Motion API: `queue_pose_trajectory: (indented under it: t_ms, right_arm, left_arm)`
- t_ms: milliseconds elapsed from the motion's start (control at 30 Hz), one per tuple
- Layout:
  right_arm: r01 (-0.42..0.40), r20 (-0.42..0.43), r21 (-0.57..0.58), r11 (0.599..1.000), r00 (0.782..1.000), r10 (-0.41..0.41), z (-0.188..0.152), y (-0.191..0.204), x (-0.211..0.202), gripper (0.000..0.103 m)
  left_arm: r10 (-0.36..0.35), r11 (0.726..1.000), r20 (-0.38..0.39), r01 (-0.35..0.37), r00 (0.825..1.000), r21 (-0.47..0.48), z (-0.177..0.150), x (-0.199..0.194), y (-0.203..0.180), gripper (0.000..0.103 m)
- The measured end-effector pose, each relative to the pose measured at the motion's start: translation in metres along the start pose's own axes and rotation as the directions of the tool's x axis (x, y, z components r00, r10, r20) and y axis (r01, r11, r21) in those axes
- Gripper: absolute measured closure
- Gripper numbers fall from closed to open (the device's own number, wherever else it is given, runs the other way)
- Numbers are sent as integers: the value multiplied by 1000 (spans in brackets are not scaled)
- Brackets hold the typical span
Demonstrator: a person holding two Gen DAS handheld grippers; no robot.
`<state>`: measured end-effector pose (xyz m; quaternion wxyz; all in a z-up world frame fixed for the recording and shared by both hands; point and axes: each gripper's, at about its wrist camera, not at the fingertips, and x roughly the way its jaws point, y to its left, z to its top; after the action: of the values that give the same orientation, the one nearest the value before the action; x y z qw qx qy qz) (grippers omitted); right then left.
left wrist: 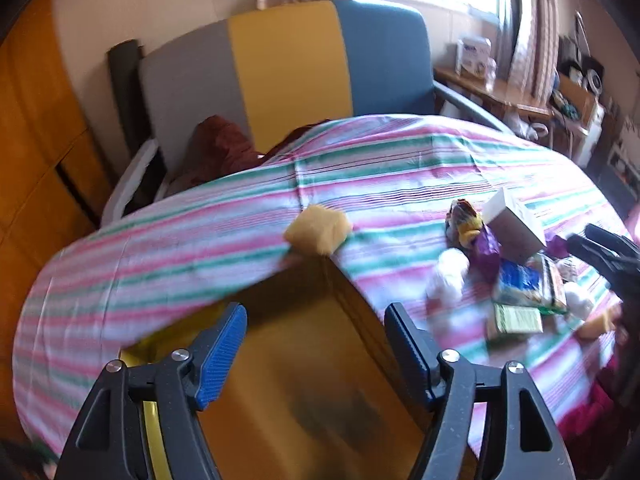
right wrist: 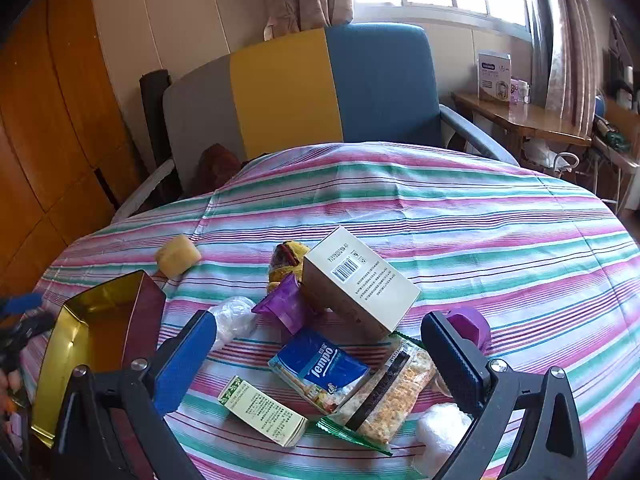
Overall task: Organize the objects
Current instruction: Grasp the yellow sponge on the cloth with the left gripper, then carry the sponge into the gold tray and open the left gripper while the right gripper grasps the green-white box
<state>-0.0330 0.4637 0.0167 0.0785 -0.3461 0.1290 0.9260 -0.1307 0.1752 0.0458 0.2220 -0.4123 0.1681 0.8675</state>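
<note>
Left tool (left wrist: 314, 332), jaws spread, holds nothing above open gold tin (right wrist: 96, 336) at bench (right wrist: 480, 232) left edge. Right tool (right wrist: 320, 344), also spread, hovers over clutter: Tempo pack (right wrist: 320, 368), beige box (right wrist: 356, 280), snack bar (right wrist: 394, 396). Yellow block (right wrist: 177, 255) lies apart.

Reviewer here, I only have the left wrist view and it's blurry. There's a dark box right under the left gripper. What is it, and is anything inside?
Observer: In the right wrist view it is a gold-lined tin, open at the top, with nothing visible inside.
Operator: The blue packet in the pile, can you read it?
Observer: Yes, the tissue pack reads Tempo.
Operator: Is the right gripper holding anything?
Observer: No. The right gripper is open above that pile, and the left gripper is open too.
</note>
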Motion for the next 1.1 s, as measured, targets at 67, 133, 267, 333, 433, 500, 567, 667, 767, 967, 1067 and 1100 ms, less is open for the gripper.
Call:
queue_pose_trajectory:
  t_ms: [67,133,267,333,433,500,567,667,767,967,1067,1100]
  right_arm:
    - [-14,-1,11,1000,1000,14,0,-1,-1,0]
    - [-28,-1,16,999,1000,28,0,-1,-3,0]
    - [-55,-1,31,998,998,55,1,-2,-3,0]
    - [-65,-4,40,997,998,65,1,-3,-3,0]
    - [-78,-10,60,995,997,78,2,-7,-1,0]
    - [-91,-13,78,993,996,93,3,-10,0,0]
    - [-100,-19,91,991,995,102,3,-12,1,0]
    - [-107,-24,100,989,994,110,3,-13,3,0]
    - [-107,-33,98,989,993,111,3,-12,6,0]
    - [-81,-16,100,992,996,83,6,-17,4,0]
    - [-91,-13,121,988,996,94,7,-22,4,0]
    - [-96,-13,124,988,995,98,8,-23,3,0]
  left_arm:
    - [-23,1000,-27,23,999,4,21,24,3,21]
    - [-35,999,-49,36,998,7,36,46,5,21]
    - [-27,992,-59,34,998,118,59,91,-1,21]
    - [-8,989,-89,21,996,147,65,110,-1,21]
    - [-30,984,-147,55,989,172,74,139,-2,20]
    - [-32,981,-174,64,984,181,79,156,-1,20]
    - [-47,982,-193,82,980,173,82,168,0,20]
    - [-40,981,-224,81,974,178,87,188,-1,20]
    - [-15,977,-244,67,970,205,87,201,-8,47]
    - [-43,983,-119,63,992,170,80,157,-13,50]
    - [-99,991,-68,105,993,80,72,121,-7,50]
    - [-121,991,-43,123,992,55,67,104,-5,50]
